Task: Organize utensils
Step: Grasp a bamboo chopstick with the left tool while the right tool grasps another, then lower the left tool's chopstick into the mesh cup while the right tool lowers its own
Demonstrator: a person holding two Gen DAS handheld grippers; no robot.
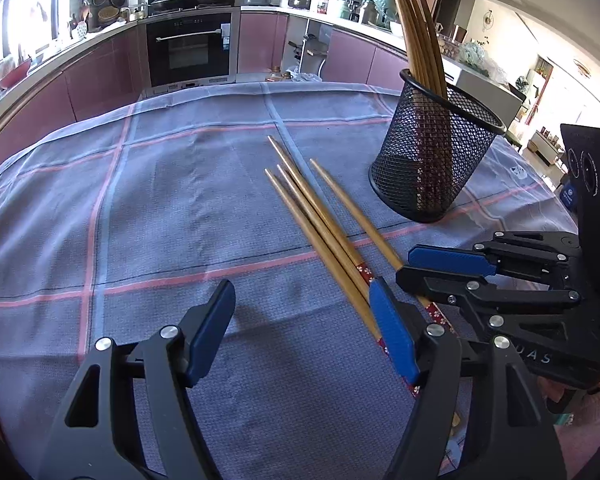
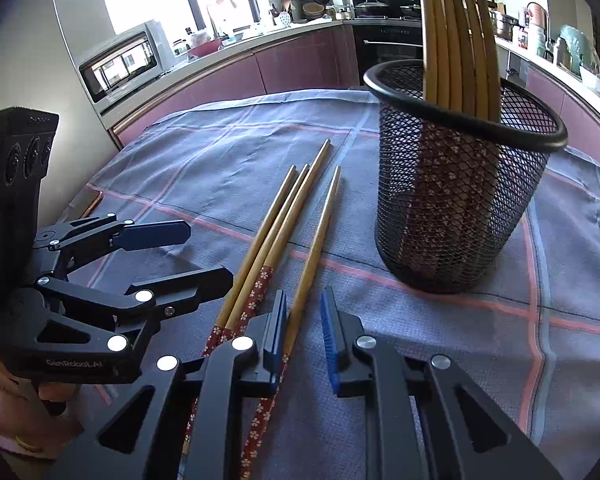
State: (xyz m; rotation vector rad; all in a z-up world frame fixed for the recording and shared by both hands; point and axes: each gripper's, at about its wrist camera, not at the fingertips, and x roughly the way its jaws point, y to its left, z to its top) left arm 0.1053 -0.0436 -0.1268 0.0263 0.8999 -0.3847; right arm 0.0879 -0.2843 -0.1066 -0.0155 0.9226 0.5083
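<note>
Several chopsticks stand in the mesh cup [image 2: 460, 200] already. Four chopsticks [image 2: 284, 232] remain flat on the bench [image 1: 160, 208] beside it. The right claw [image 2: 304, 344] straddles the rightmost chopstick, fingers apart, not clamped. The left claw [image 1: 300, 332] hovers spread wide, holding nothing.

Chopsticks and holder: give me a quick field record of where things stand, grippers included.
loose chopsticks: four, flat on the cloth, side by side
holder: black mesh cup, upright, right of the loose ones
stored chopsticks: several standing in the cup
right gripper: open, straddling the rightmost loose chopstick's patterned end
left gripper: open, low over the cloth beside the handle ends
cloth: grey-blue check
</note>
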